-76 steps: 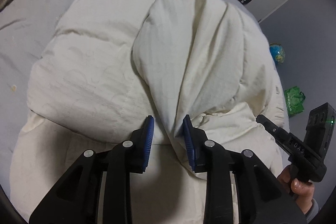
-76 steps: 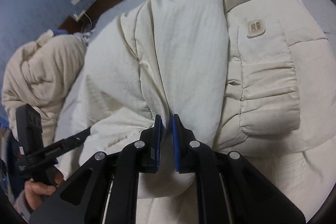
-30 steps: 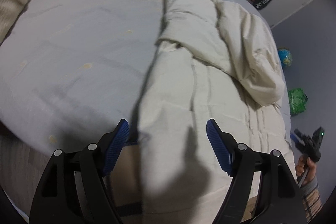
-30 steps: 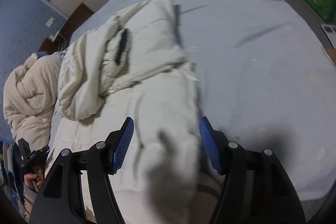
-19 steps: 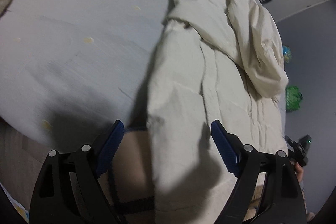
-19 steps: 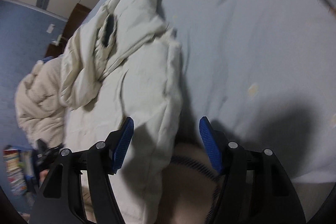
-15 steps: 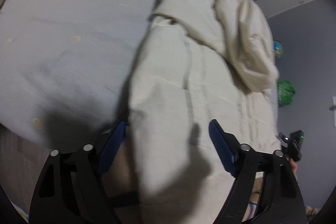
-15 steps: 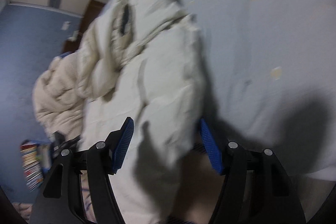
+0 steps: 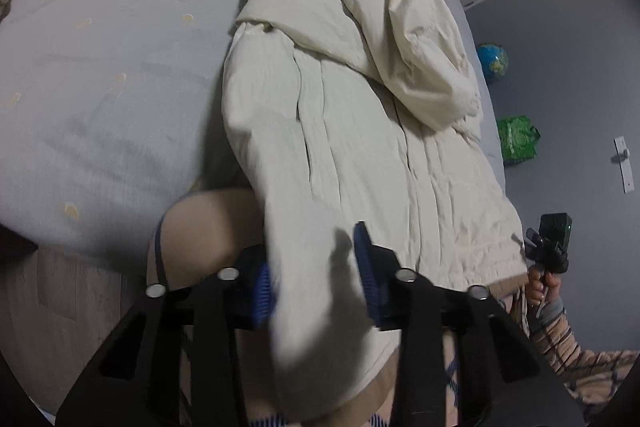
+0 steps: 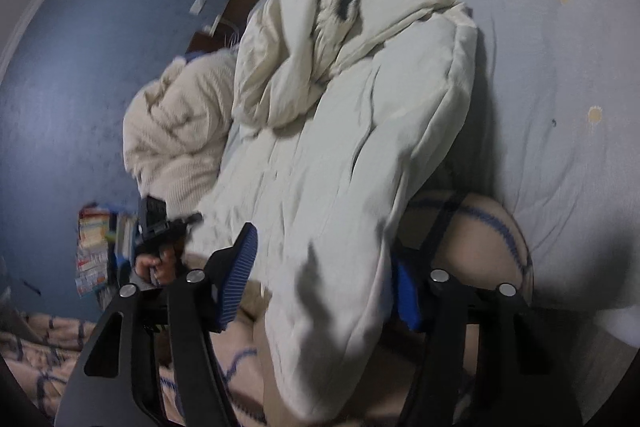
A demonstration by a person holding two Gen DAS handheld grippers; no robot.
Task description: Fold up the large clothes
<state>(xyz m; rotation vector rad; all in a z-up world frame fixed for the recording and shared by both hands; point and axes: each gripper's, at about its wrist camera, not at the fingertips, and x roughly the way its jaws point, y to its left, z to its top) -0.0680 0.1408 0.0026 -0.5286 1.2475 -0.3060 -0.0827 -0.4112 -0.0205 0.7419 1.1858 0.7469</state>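
Tongs (image 9: 314, 277), two pairs; one cream coat (image 9: 360, 131)

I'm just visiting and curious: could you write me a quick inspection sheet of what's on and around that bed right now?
Surface: bed with grey sheet, a few small pale spots on it.
Job's things: cream padded coat lies lengthwise, near hem hanging off the bed edge.
Clutter: cream knitted blanket bunched at the bed's far side.
Grippers: left gripper closing on a hem corner; right gripper closing, the other corner between its jaws, left pad clear of it.
Cables: nothing seen.
Surroundings: globe, green bag, blue wall, stacked books.
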